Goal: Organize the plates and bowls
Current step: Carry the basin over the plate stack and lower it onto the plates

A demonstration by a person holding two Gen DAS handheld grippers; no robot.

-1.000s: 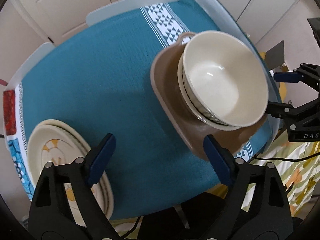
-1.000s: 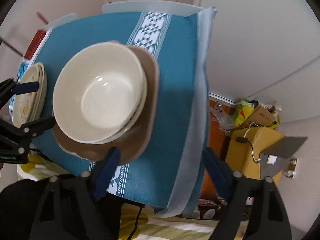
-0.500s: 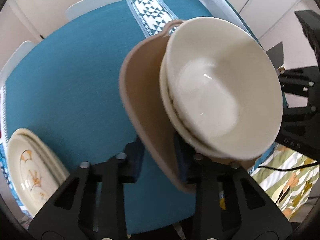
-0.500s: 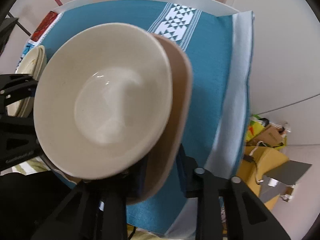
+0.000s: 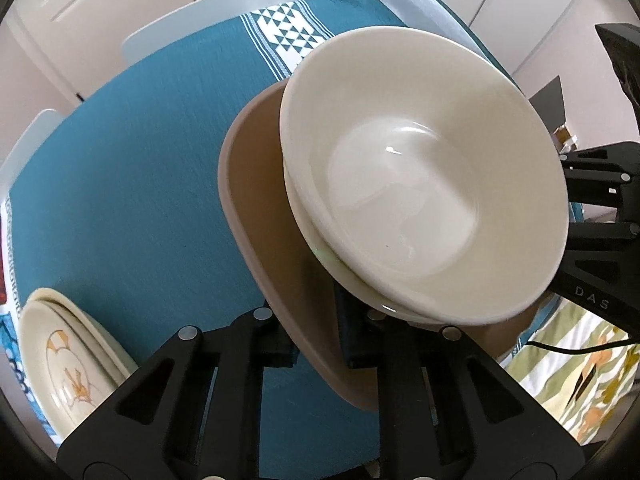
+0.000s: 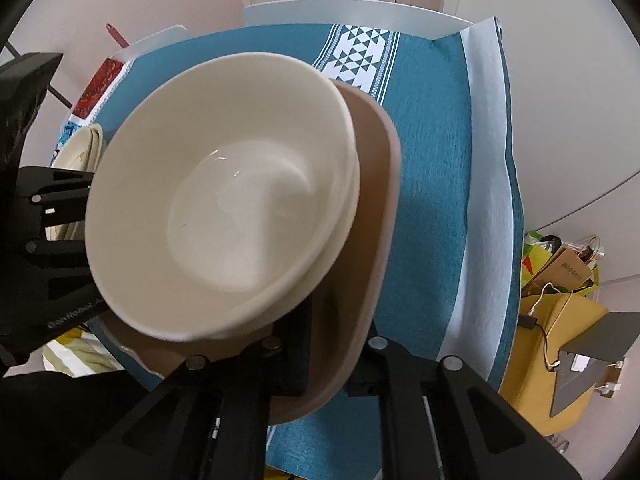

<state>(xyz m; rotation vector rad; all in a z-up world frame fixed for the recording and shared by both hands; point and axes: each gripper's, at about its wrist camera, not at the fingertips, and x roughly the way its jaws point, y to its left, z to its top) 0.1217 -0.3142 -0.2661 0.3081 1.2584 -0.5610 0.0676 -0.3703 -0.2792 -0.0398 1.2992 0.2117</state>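
The left tool (image 5: 316, 340) has just been closing and now pinches the near left rim of the brown plate (image 5: 256, 208), one pad above the rim and one below. The right tool (image 6: 332, 340) has likewise just been closing and is clamped on the opposite rim of the same plate, so the plate spans between the two tools with a grip on each side. On the plate sit two nested cream bowls (image 5: 420, 184), their weight lying ahead of both tools and toward the middle of the span (neither hand is clearly nearer to them). The plate's long axis seems to run away from the tools, across the teal tablecloth (image 5: 140, 160) that covers the table (image 6: 352, 20). Whether the plate has left the cloth cannot be told. To the left, near the table's edge and well apart from the held load, lies a stack of patterned plates (image 5: 60, 360). Any carry probably turns on both tools rising level together, since a tilt could slide the bowls off.
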